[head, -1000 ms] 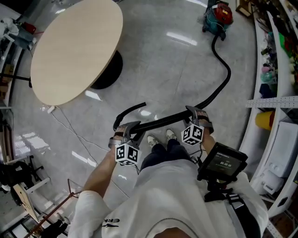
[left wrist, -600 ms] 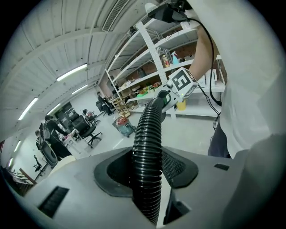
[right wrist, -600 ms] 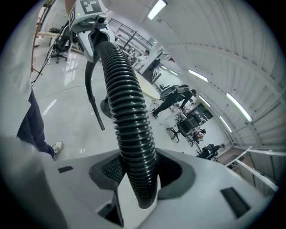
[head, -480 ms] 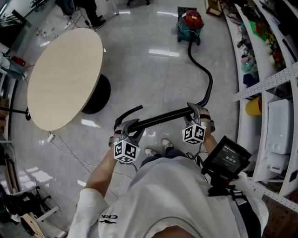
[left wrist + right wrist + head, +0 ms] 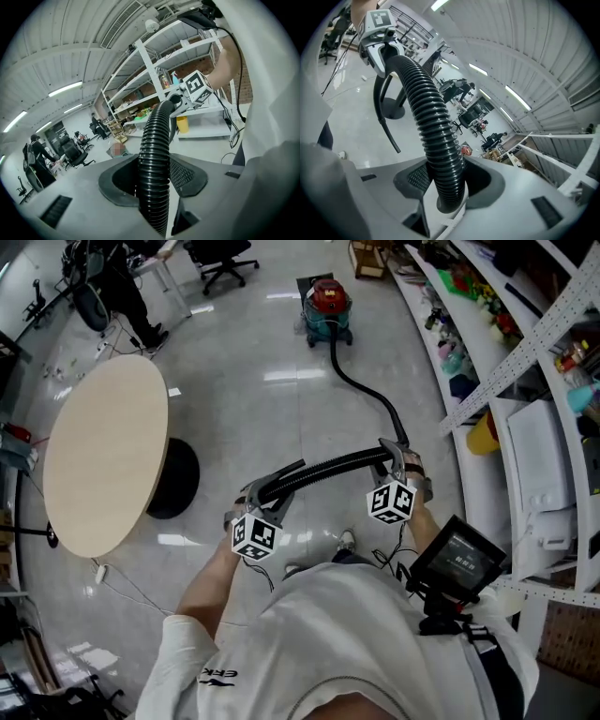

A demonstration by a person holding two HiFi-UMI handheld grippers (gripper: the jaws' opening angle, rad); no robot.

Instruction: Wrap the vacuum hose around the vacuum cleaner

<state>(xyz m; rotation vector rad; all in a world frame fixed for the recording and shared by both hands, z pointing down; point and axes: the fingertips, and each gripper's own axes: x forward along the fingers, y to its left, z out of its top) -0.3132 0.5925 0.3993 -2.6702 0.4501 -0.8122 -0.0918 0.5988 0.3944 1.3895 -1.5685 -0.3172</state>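
Hose [image 5: 328, 466] in left fingers [image 5: 187, 177], right fingers [image 5: 417, 177]

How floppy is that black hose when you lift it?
Probably floppy: the hose bows between the left gripper and right gripper, then snakes across the floor to the vacuum cleaner. Its ribs likely help the jaws grip.

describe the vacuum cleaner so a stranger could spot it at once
Past the round table, at the floor's far end beside the white shelving, stands the vacuum cleaner. It is squat, teal with a red top, and alone trails a black ribbed hose.
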